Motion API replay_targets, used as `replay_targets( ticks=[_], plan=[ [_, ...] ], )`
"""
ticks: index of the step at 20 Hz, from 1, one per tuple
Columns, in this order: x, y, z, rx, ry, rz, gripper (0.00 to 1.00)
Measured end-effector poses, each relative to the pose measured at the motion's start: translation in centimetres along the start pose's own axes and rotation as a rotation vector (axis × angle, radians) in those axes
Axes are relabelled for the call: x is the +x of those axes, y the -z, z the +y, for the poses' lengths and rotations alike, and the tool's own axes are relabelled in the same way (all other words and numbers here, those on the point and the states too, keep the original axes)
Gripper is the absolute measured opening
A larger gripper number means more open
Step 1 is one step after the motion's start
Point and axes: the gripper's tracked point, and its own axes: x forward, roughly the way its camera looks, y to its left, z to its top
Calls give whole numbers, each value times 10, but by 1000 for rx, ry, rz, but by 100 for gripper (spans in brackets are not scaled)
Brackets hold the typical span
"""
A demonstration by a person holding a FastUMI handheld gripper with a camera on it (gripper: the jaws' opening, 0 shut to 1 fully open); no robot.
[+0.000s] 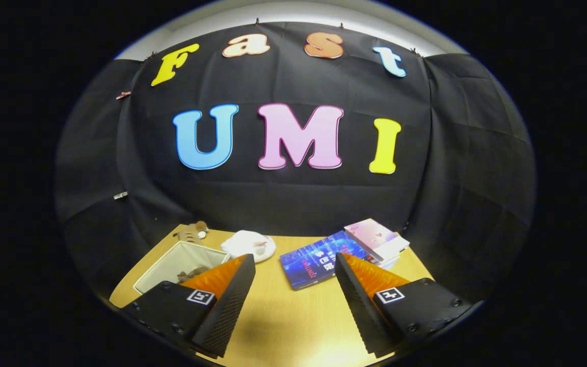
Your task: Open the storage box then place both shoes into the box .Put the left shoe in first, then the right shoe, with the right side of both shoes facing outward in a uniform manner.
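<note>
Storage box (181,265), white and open-topped, sits on the table (283,326) beyond one finger; probably light, thin-walled, best held by its rim. Gripper (293,300) jaws apart, empty. Books (324,257) lie opposite.

Blue book (319,260) cover print too small to read, tool (293,288) fingers apart.

objects lying spread across the table (293,316) beyond the gripper (293,306)'s parted fingers.
the storage box (179,262) is sitting left, a shoe (250,244) just right of it; books (339,252) are lying farther right, overlapping, and a small toy (191,230) is resting behind the box.
</note>
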Motion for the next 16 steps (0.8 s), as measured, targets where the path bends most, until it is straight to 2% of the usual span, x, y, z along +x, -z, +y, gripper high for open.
replay_targets(
  ticks=[8, 16],
  plan=[
    [-45, -4, -58, 37, 49, -85, 98],
    [-61, 2, -74, 22, 78, -95, 98]
  ],
)
